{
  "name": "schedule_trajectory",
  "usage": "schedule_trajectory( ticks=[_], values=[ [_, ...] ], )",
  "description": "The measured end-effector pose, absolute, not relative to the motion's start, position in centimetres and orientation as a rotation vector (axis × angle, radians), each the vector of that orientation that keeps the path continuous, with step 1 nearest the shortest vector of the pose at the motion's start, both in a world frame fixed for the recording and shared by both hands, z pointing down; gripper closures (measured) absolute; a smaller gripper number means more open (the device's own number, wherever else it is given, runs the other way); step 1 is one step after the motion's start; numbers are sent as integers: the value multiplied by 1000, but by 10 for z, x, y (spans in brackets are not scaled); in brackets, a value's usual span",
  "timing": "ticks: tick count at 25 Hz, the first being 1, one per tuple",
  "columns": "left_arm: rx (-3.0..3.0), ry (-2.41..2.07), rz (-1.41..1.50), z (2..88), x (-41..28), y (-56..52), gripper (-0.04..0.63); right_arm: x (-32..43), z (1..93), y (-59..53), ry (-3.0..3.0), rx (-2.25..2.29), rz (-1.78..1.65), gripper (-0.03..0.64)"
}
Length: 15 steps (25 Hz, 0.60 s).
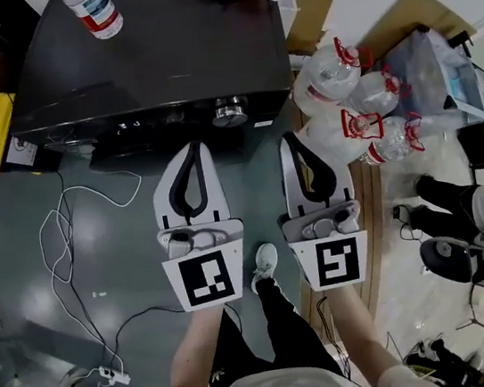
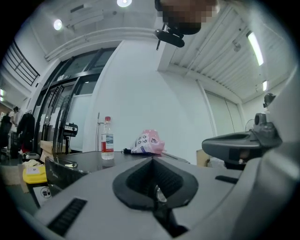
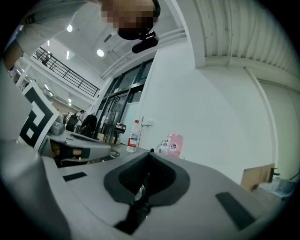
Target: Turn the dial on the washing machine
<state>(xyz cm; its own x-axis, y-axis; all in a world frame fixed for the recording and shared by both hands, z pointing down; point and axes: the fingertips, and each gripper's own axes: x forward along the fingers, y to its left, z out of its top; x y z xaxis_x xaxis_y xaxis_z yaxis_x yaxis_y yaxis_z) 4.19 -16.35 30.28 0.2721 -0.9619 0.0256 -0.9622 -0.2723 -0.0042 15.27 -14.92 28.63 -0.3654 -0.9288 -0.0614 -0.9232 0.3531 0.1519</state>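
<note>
Dial [image 1: 230, 110], a round silvery knob, sits on the front panel of the black washing machine [image 1: 158, 56], near its right corner. The left tongs [image 1: 190, 149] and right tongs [image 1: 293, 139] are each pressed together on nothing and point at the panel to either side of the dial. The grey floor [image 1: 128, 277] is open on the left, while clear jugs [image 1: 338, 83] crowd the right. The red label on the bottle [image 1: 93, 10] is too small to read.

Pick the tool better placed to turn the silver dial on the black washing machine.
Left, narrowly. The round silver dial on the black washing machine lies between both shut tools, slightly nearer the left tool than the right tool.
</note>
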Motion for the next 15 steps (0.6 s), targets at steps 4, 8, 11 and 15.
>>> schedule_trajectory(
  ticks=[4,8,11,15],
  values=[
    [2507,-1853,96,350,43,-170,595,151,314,-160,-2538,1749,-345,612],
    [2477,-1875,95,376,39,-172,595,148,342,-165,-2539,1742,-358,612],
    [2486,-1883,124,388,40,-174,595,149,359,-168,-2526,1764,-326,612],
    [2497,-1881,131,393,45,-177,595,151,366,-165,-2516,1776,-317,612]
  ],
)
